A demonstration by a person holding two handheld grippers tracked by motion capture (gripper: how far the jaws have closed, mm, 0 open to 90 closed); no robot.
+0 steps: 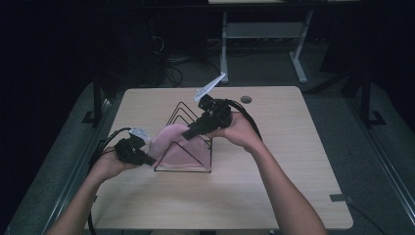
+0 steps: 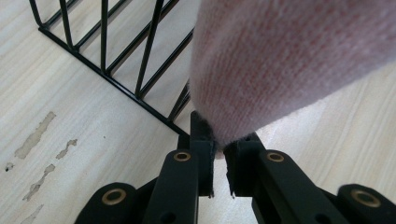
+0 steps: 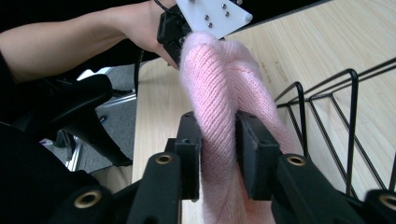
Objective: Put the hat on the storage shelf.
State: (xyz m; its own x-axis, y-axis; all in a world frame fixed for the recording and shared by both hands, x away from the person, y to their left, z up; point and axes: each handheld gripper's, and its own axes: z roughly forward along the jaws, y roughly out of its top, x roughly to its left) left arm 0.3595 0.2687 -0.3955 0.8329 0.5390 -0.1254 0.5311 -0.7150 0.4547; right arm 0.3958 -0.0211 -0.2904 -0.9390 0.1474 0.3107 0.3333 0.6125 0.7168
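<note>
The high view is dim, and the lower edge of the pink knitted cloth point(image 1: 172, 147) is lost behind the black wire rack point(image 1: 188, 139), so how much of it rests on the table point(image 1: 293, 161) cannot be told. In the left gripper view the cloth point(image 2: 280, 65) runs off the top and right edges. In the right gripper view the cloth point(image 3: 224, 93) hides the tips of the far gripper, and the near foreground is dark and unreadable.

The rack stands at the middle of the pale wooden table, its thin bars forming peaked dividers; the cloth sits among those bars, which cross in front of it in the high view. In the left gripper view the rack point(image 2: 107, 56) base runs just beside the jaws. A small round grommet point(image 1: 246, 99) sits near the far edge of the table. A second desk frame point(image 1: 264, 34) stands on the floor beyond.

The left gripper point(image 1: 142, 157) sits at the left end of the cloth, its jaws nearly closed and pinching a corner of the knit, as the left gripper view point(image 2: 218, 161) shows. The right gripper point(image 1: 191, 132) comes in from above at the cloth's upper right. In its own view point(image 3: 218, 154) a thick fold of the cloth lies between the jaws, with both pads touching the fold.
</note>
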